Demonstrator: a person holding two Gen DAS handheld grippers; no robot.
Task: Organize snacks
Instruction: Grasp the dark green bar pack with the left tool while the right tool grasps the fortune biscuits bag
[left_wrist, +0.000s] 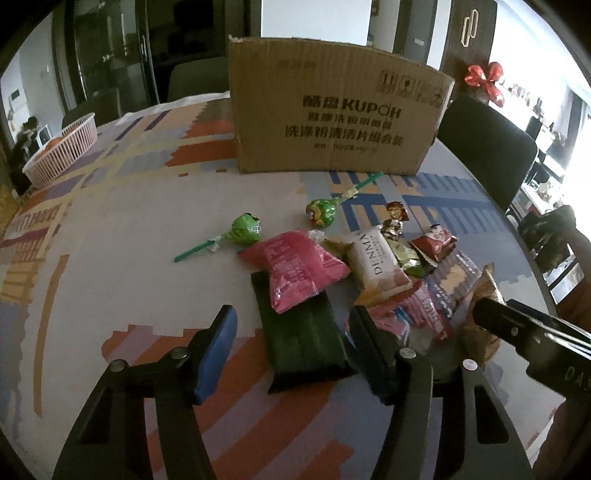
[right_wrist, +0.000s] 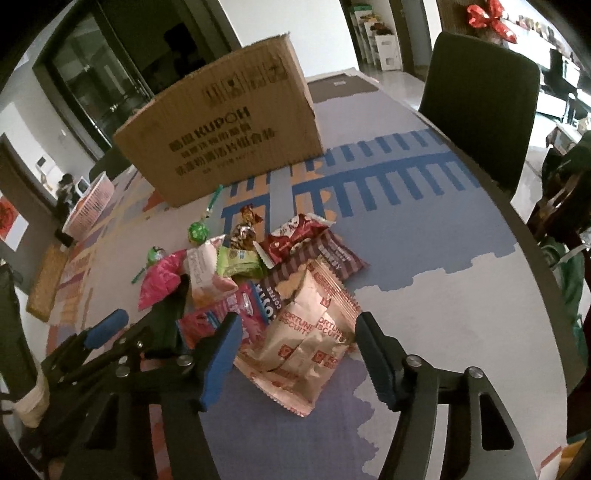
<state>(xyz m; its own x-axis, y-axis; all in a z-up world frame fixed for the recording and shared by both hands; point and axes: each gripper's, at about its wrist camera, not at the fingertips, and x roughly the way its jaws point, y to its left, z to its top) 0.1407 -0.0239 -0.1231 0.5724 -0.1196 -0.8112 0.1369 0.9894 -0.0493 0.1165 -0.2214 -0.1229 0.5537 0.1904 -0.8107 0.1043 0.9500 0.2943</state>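
the left tool (left_wrist: 291, 347) is released around the dark green packet (left_wrist: 303, 332); the right tool (right_wrist: 295, 354) is released around the fortune biscuits pack (right_wrist: 306, 339), mid-surface before the cardboard box (left_wrist: 332, 118).

A dark green packet (left_wrist: 304, 338) is seen at lower centre on the patterned surface (left_wrist: 110, 221), between the parted left tongs (left_wrist: 293, 349), untouched. A pink packet (left_wrist: 295, 271) is laid over its upper end. A cardboard box (left_wrist: 338, 107) is stood behind.
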